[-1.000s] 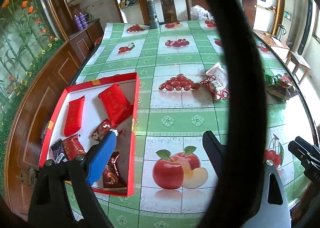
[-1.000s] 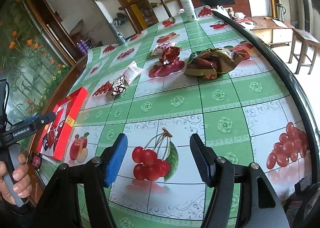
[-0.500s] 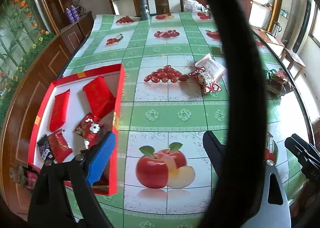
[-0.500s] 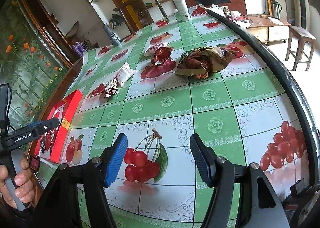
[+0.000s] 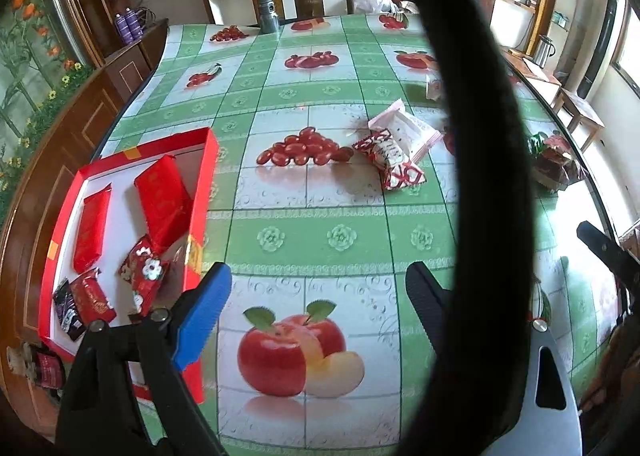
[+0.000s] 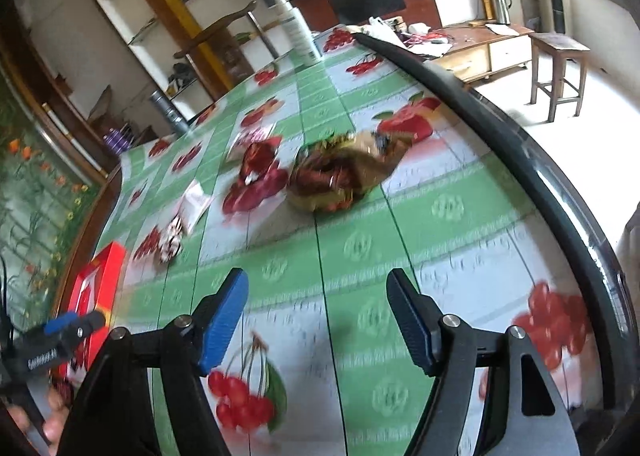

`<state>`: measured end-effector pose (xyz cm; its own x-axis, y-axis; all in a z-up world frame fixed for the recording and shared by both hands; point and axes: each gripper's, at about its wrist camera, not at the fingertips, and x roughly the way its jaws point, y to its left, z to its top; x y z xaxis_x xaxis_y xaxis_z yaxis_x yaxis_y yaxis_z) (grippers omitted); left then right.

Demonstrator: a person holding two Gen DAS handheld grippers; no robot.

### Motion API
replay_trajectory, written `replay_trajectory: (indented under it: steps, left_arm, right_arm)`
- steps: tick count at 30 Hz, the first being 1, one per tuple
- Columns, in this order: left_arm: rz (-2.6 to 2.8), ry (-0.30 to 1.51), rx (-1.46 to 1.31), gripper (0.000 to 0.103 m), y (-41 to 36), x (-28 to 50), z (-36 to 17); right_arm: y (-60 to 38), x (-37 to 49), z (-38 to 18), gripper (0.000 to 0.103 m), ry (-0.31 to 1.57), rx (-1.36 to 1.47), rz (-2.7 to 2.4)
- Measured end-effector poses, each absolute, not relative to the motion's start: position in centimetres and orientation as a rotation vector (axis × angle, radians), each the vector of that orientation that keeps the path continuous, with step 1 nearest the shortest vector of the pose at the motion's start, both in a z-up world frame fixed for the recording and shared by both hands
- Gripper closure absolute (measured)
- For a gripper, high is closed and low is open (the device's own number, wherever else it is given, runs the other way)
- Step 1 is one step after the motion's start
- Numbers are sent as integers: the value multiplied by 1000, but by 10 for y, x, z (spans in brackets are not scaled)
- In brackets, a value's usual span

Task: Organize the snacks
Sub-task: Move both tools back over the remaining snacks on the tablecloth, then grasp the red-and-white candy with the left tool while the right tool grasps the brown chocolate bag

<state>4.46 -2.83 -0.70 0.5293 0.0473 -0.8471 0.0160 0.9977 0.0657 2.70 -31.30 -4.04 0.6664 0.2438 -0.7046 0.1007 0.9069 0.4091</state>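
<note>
— Green-checked oilcloth with fruit prints covers the table (image 5: 340,232). What does the left wrist camera give you that the right one doesn't?

— A look down into the red box (image 5: 202,192) at the table's left edge: red packets (image 5: 162,196) and darker ones lie on its white floor. The left gripper (image 5: 316,308) hangs just beside the box, over a printed apple, jaws wide apart, nothing between them. A thick black cable crosses that view.

— And the right wrist camera?

— It's blurred. The right gripper (image 6: 316,316) has its jaws opening over bare cloth near printed cherries, holding nothing. Farther off it shows a crumpled pile of wrappers (image 6: 344,172) and a dark red packet (image 6: 258,160), barely visible from the left. The red-and-white snack (image 5: 390,160) and white pouch (image 5: 408,128) show in both.
</note>
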Motion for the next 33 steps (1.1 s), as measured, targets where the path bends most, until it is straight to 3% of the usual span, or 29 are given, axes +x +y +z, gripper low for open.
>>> replay_trajectory:
  steps: [21, 22, 23, 24, 26, 31, 33]
  left_arm:
    - [-24, 1135, -112, 15, -56, 173, -52]
    - [-22, 1136, -102, 21, -57, 176, -54]
    - [-25, 1142, -93, 36, -59, 178, -57]
    - [-14, 1133, -71, 36, -60, 178, -58]
    - [-22, 1117, -44, 55, -63, 176, -57]
    - [-29, 1105, -22, 73, -53, 168, -56]
    - [-36, 1107, -35, 74, -50, 165, -56]
  right_arm:
    - [-324, 97, -52, 28, 887, 534, -60]
    - [-324, 99, -52, 28, 886, 533, -60]
    - [-324, 99, -52, 28, 882, 528, -60]
    - [-324, 100, -52, 28, 879, 523, -62]
    - [-323, 99, -52, 28, 873, 501, -67]
    - [-319, 106, -52, 23, 878, 469, -81]
    - [-318, 111, -52, 23, 881, 457, -95]
